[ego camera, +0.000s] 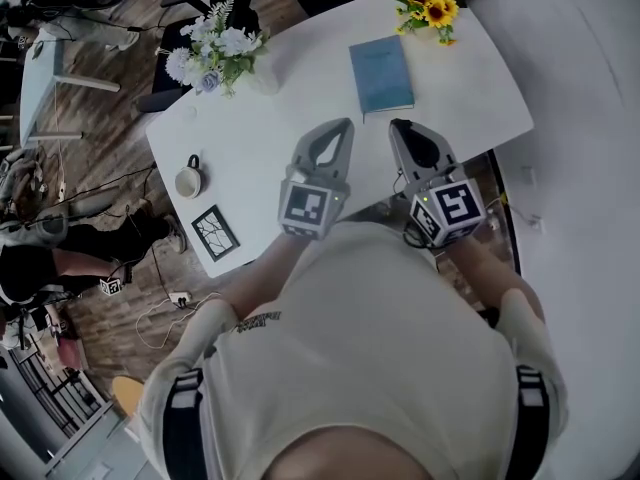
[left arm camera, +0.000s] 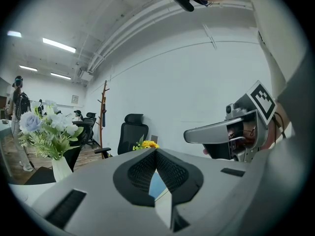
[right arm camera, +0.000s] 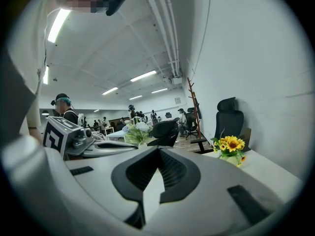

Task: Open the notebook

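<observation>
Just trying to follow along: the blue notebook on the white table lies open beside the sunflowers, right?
Not open: the head view shows the notebook closed, cover up. It does lie on the white table beside the sunflowers.

No word, number or brand name can be read anywhere. The only sign-like marks are coded black-and-white square markers (ego camera: 303,204), which are patterns and not letters. One is on the cube (ego camera: 306,210) at the back of the left gripper (ego camera: 346,123), the other on the cube (ego camera: 452,208) at the back of the right gripper (ego camera: 399,125). A line of dark print (ego camera: 258,320) on the person's shirt (ego camera: 380,358), behind the left gripper's cube, is too small to read.
</observation>
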`<state>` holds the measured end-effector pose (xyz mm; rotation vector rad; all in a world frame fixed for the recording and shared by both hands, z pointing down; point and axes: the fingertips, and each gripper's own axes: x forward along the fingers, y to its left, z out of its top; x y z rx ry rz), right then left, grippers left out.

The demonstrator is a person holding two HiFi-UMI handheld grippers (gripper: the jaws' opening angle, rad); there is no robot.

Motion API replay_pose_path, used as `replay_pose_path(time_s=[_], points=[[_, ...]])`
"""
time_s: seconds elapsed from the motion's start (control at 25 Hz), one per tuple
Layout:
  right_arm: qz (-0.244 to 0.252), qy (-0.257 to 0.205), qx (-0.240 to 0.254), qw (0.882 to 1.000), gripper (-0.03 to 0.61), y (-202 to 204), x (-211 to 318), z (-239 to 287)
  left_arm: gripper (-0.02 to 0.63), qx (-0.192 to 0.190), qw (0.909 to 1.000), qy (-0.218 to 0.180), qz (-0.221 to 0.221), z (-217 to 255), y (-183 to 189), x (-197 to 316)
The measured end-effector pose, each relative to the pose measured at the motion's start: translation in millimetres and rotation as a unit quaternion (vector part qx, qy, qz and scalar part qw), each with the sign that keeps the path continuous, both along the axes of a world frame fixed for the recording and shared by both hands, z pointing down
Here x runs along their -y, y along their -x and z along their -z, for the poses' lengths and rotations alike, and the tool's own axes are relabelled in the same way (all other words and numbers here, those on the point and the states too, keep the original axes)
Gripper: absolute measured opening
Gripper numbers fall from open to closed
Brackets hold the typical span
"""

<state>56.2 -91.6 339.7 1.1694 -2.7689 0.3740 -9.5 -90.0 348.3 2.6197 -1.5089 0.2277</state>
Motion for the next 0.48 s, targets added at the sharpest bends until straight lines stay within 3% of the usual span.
replay_pose_path(time_s=[0.48], points=[[0.007, 0.007, 0.001, 1.000, 0.002, 7.1, -4.0, -1.3, 0.002, 0.004, 1.0000, 0.006, -0.004, -5.7, 3.7, -1.4]])
